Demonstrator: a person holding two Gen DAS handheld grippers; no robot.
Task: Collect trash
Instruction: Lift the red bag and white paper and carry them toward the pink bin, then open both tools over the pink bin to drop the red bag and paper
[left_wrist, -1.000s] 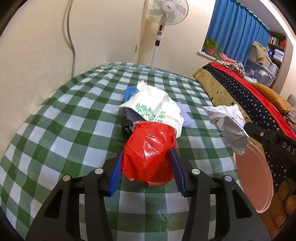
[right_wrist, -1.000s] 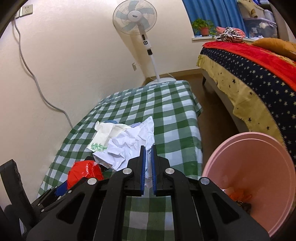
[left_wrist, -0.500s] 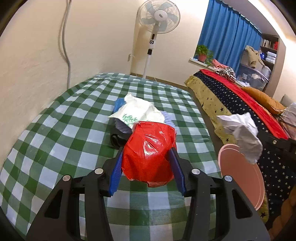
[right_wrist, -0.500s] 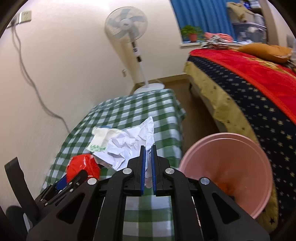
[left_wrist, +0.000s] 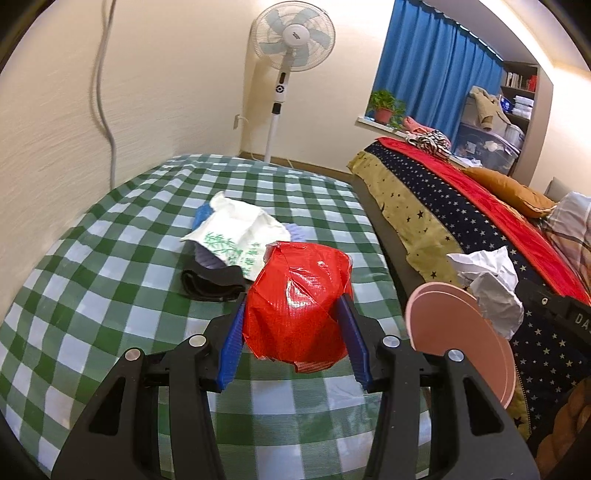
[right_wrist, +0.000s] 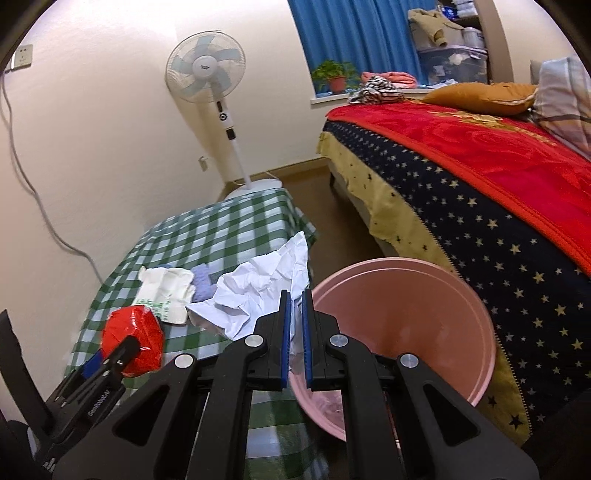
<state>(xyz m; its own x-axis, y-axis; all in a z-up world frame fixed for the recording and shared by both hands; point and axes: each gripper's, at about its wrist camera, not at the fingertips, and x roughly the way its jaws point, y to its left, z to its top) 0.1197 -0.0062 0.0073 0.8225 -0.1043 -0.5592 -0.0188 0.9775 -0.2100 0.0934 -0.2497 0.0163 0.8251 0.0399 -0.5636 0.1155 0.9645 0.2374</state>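
My left gripper (left_wrist: 293, 306) is shut on a crumpled red plastic wrapper (left_wrist: 295, 306) and holds it above the checked table near the right edge. The wrapper also shows in the right wrist view (right_wrist: 133, 336). My right gripper (right_wrist: 294, 295) is shut on a crumpled white paper (right_wrist: 258, 291), held beside the rim of the pink bin (right_wrist: 406, 325). The paper (left_wrist: 487, 288) also shows in the left wrist view, above the pink bin (left_wrist: 461, 332). A white bag with green print (left_wrist: 236, 232) lies on the table over blue and black items.
The green checked table (left_wrist: 110, 280) stands against a cream wall. A bed with a starred cover (right_wrist: 480, 206) is right of the bin. A standing fan (right_wrist: 218, 92) is at the far end. A cable hangs on the wall (left_wrist: 103, 92).
Both grippers have lifted and moved right towards the pink bin, each still holding its piece. The white paper now hangs by the bin's rim.
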